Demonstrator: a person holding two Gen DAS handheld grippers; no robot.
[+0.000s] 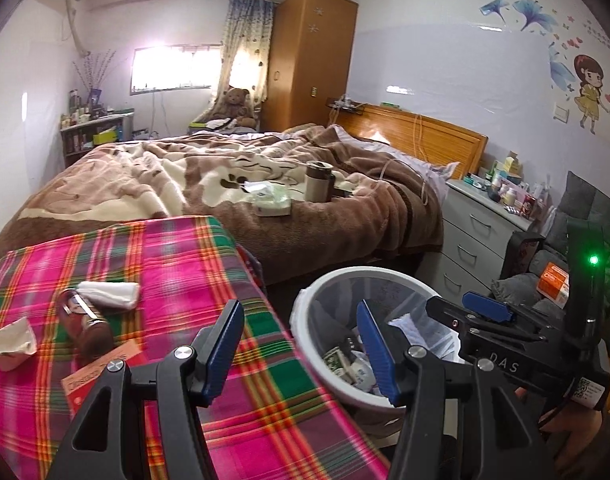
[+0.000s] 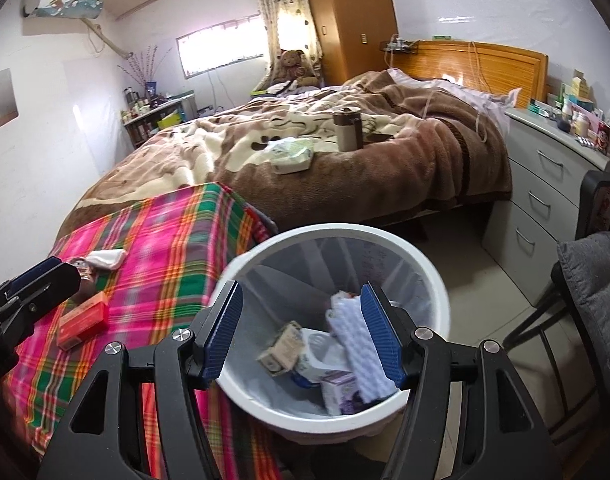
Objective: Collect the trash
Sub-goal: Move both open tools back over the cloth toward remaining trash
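Two grippers with ribbed blue pads hang over the scene, both with jaws apart and nothing between them; the left gripper (image 1: 301, 344) sits above the edge of the plaid-covered table (image 1: 209, 264), the right gripper (image 2: 303, 332) directly over the round white bin (image 2: 435, 280); the bin is lined with clear film and holds a small printed carton (image 2: 283, 346), a white plastic pack (image 2: 317, 354), a purple-and-white box (image 2: 337, 394) and a ribbed pale foam sheet (image 2: 355, 340) leaning against its wall; on the woven cloth lie a crumpled white tissue (image 1: 109, 292), a glossy brown bottle (image 1: 87, 326) on its side, long axis running toward the camera, a folded beige paper (image 1: 11, 340) and a flat red box (image 2: 83, 322).
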